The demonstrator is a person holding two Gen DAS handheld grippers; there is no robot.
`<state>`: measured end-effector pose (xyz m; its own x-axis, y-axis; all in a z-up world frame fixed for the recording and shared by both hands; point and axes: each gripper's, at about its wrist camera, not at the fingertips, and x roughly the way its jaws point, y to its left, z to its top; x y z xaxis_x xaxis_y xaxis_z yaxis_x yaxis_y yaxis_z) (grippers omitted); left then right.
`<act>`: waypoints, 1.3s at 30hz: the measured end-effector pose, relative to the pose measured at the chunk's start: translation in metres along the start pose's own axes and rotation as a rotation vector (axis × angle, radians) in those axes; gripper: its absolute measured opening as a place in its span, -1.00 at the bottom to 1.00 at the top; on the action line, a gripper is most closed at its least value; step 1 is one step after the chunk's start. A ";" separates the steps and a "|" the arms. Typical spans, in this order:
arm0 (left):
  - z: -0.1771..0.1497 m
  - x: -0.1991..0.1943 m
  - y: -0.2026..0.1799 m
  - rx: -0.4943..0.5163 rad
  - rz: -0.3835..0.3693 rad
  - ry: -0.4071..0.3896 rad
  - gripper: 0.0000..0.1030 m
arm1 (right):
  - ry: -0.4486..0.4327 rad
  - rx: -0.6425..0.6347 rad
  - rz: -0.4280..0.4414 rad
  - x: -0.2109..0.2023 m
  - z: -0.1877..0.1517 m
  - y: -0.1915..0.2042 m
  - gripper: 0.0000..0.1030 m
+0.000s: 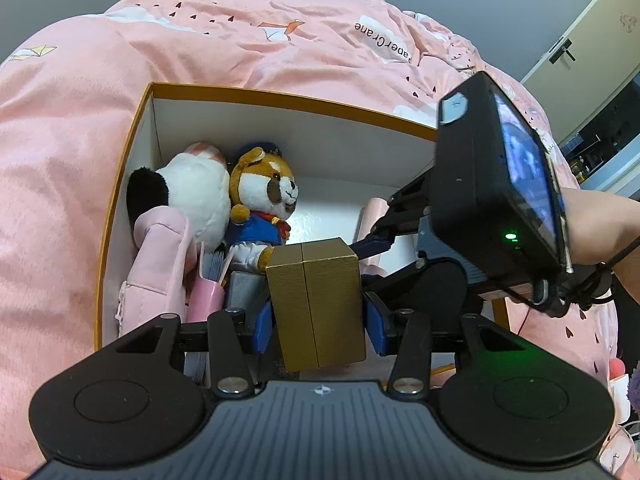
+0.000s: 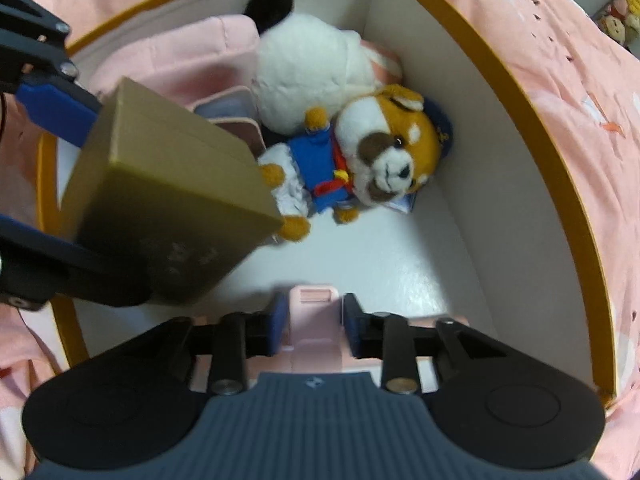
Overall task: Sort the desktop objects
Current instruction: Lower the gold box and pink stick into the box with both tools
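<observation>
Over the orange-rimmed box point(image 1: 132, 136), left gripper point(image 1: 318, 320) clamps gold carton point(image 1: 316, 304); right gripper point(image 2: 312, 328) clamps pink item point(image 2: 315, 320). Placing step: lower both onto bare floor at 3 o'clock of plush dog point(image 1: 264, 204), then release.

Home bedroom. A pink quilt point(image 1: 248, 48) printed with paper cranes covers a bed, and plush toys point(image 2: 384, 152) lie in an orange-rimmed box point(image 1: 280, 98) on it. A cupboard door point(image 1: 592, 28) stands beyond.

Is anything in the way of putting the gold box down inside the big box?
Partly. The left gripper holds the gold box over the storage box. The dog plush and pink bag fill one side. The white floor nearer the right gripper looks free.
</observation>
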<state>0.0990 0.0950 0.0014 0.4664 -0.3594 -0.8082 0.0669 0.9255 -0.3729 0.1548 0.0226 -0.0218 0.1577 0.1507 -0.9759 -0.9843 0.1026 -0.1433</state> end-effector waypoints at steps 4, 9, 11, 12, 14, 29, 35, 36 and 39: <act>0.001 0.001 -0.003 0.006 -0.012 -0.002 0.04 | 0.012 -0.023 0.008 -0.013 -0.010 -0.001 -0.42; 0.001 0.006 -0.010 0.025 -0.023 0.007 0.04 | 0.060 -0.078 -0.006 -0.026 -0.026 -0.002 -0.42; 0.000 0.008 -0.012 0.030 -0.022 0.011 0.04 | 0.094 -0.093 -0.021 -0.027 -0.031 -0.003 -0.42; 0.000 0.008 -0.013 0.032 -0.023 0.013 0.04 | 0.115 -0.107 -0.031 -0.027 -0.033 -0.003 -0.42; -0.001 0.008 -0.014 0.035 -0.025 0.014 0.04 | 0.143 -0.129 -0.040 -0.028 -0.038 -0.005 -0.42; -0.002 0.015 -0.022 0.068 -0.024 0.042 0.04 | 0.166 -0.221 -0.090 -0.048 -0.039 -0.009 -0.43; -0.002 0.021 -0.027 0.090 -0.017 0.054 0.04 | 0.154 -0.268 -0.147 -0.043 -0.027 0.000 -0.42; -0.003 0.022 -0.027 0.093 -0.013 0.057 0.04 | 0.152 -0.285 -0.152 -0.042 -0.025 0.003 -0.42; -0.002 0.024 -0.027 0.092 -0.014 0.062 0.04 | 0.150 -0.347 -0.185 -0.035 -0.019 0.012 -0.41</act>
<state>0.1061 0.0614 -0.0090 0.4100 -0.3764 -0.8308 0.1555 0.9264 -0.3430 0.1362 -0.0004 0.0074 0.3463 0.0133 -0.9380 -0.9127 -0.2265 -0.3402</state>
